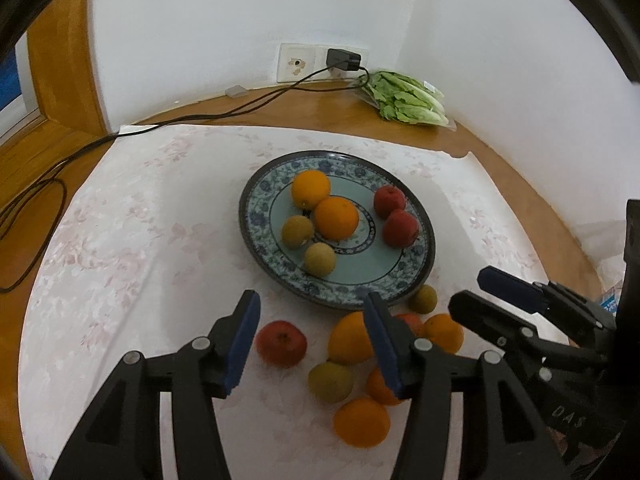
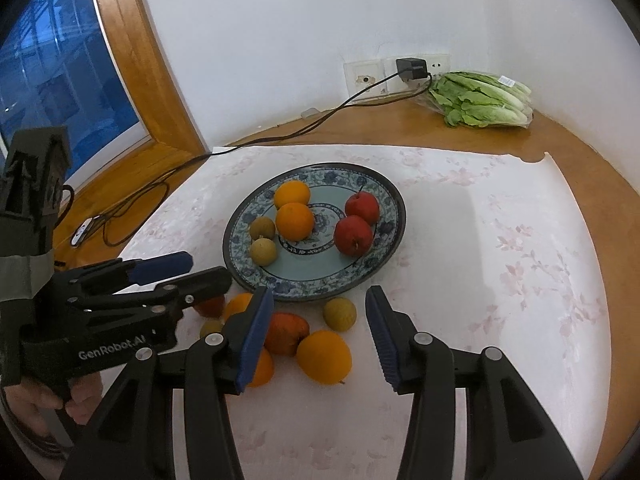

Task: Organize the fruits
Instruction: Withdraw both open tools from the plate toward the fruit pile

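While the patterned plate [image 1: 416, 276] already carries two oranges, two apples and two brownish fruits, about eight fruits [image 2: 324, 356] lie just before it, and both hand-held grippers [image 1: 312, 344] [image 2: 320, 336] hang open, empty.

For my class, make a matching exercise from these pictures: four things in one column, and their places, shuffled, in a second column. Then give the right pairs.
Things
1. two red apples
2. lettuce
3. charger
4. loose oranges

Places
A. plugged into the wall socket
B. on the cloth, in front of the plate
C. on the patterned plate
D. on the bare wood by the wall

Pairs: 1-C, 2-D, 3-A, 4-B
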The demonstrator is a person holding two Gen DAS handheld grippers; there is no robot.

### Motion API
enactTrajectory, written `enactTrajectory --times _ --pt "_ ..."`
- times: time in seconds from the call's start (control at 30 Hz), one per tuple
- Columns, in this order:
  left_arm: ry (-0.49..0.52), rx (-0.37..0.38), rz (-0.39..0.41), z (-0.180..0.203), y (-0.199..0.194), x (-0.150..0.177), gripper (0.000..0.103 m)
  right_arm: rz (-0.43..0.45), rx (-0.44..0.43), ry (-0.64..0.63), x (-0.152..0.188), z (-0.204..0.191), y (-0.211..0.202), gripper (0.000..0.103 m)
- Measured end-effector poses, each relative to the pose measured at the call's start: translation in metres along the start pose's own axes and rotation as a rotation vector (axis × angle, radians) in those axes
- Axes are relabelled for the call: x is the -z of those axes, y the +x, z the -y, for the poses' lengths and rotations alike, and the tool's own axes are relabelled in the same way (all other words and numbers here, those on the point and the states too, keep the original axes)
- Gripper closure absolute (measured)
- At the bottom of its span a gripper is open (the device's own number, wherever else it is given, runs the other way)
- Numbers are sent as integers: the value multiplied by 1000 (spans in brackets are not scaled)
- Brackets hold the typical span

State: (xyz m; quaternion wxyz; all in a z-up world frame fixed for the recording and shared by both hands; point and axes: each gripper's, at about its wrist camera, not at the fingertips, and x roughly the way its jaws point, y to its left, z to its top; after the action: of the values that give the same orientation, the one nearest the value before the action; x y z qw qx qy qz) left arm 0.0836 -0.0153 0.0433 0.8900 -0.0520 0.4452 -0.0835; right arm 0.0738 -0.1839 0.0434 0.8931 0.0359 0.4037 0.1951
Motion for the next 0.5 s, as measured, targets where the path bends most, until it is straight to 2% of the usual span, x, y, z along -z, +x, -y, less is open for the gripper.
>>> enactTrajectory --times 0.5 --pt "-16 -2 -20 -13 -13 24 46 -21 1 17 18 1 -9 54"
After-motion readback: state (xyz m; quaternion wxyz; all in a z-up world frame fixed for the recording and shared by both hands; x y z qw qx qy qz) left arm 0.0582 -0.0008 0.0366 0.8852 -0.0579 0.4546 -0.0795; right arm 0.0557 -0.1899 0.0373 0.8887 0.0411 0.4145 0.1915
